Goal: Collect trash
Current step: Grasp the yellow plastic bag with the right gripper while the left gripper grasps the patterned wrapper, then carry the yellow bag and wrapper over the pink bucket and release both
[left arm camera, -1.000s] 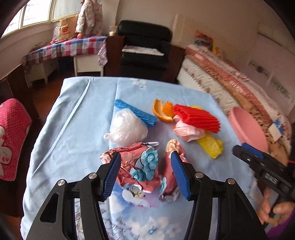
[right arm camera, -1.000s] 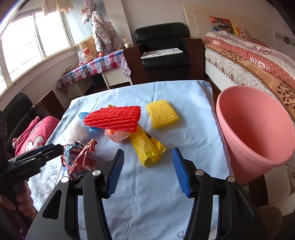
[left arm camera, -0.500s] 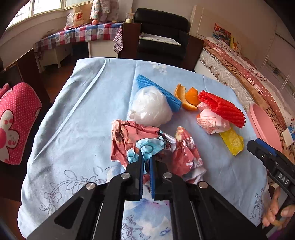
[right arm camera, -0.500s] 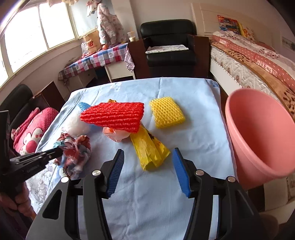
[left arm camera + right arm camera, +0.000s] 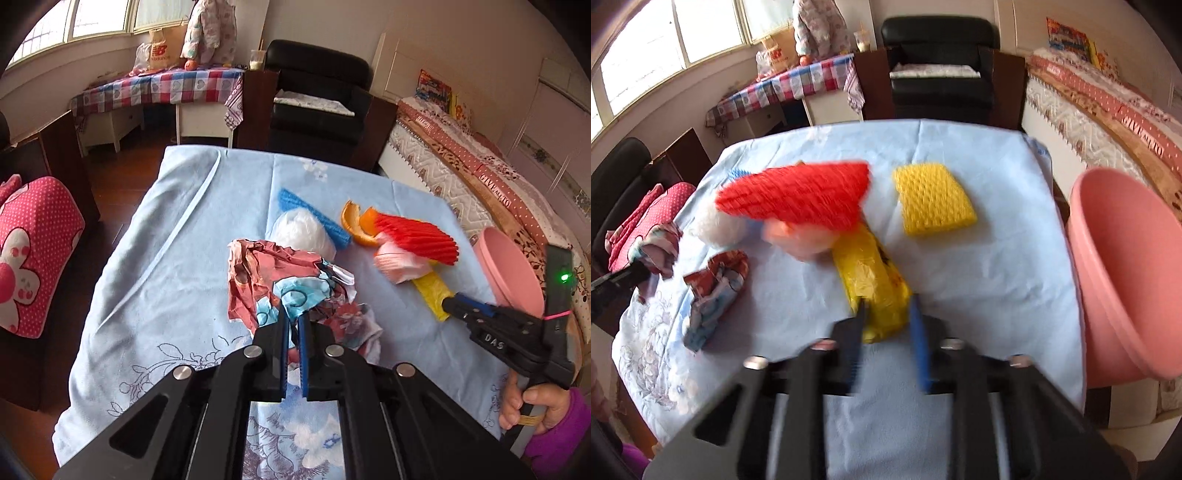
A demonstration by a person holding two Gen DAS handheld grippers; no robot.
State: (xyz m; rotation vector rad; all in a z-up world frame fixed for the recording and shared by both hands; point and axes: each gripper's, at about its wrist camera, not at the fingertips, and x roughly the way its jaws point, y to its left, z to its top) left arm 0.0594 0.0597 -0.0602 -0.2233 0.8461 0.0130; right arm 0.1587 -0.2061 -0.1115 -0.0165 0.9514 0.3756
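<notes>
My left gripper (image 5: 293,319) is shut on a crumpled pink-and-blue wrapper (image 5: 269,280) and holds it above the blue tablecloth (image 5: 177,258). A second crumpled wrapper (image 5: 714,291) lies on the cloth. My right gripper (image 5: 886,314) is blurred, its jaws narrowed around the near end of a yellow plastic bag (image 5: 873,280). A red foam net (image 5: 798,197), a pink wrapper (image 5: 801,240), a white plastic ball (image 5: 299,230), a blue foam net (image 5: 314,218) and orange peel (image 5: 356,221) lie mid-table. A yellow foam net (image 5: 932,199) lies further right.
A pink bin (image 5: 1126,266) stands off the table's right edge. A black armchair (image 5: 317,96) and a checkered side table (image 5: 162,88) are behind the table, a bed (image 5: 480,177) to the right, a pink dotted cushion (image 5: 33,243) to the left.
My left gripper closed on the crumpled wrapper and lifted it off the cloth. My right gripper moved forward onto the yellow bag and its jaws narrowed around it.
</notes>
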